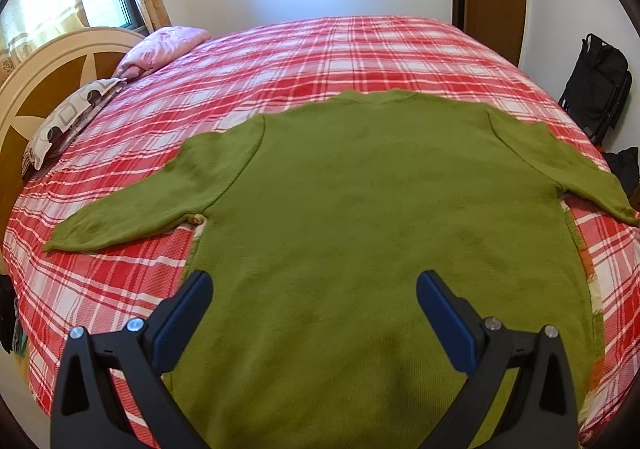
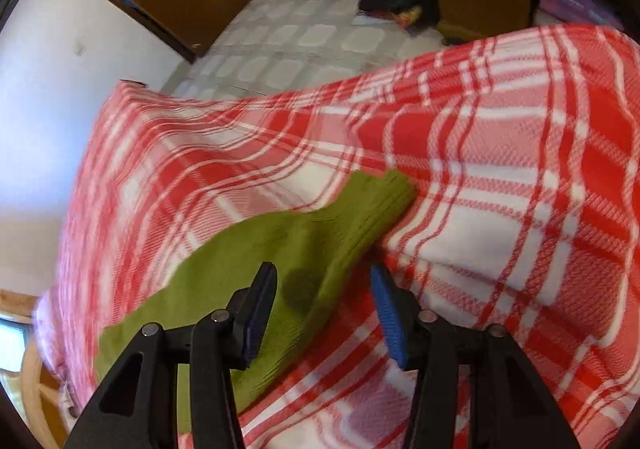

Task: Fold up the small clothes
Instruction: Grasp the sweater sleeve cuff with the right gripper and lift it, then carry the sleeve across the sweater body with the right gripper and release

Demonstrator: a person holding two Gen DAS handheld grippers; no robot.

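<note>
While the green sweater (image 1: 360,209) is lying flat near the bed's (image 1: 280,61) front edge, both grippers are hanging wide open, holding nothing; the right gripper (image 2: 322,305) is aiming at a sleeve (image 2: 304,245) and may be pinching the blanket too.
</note>
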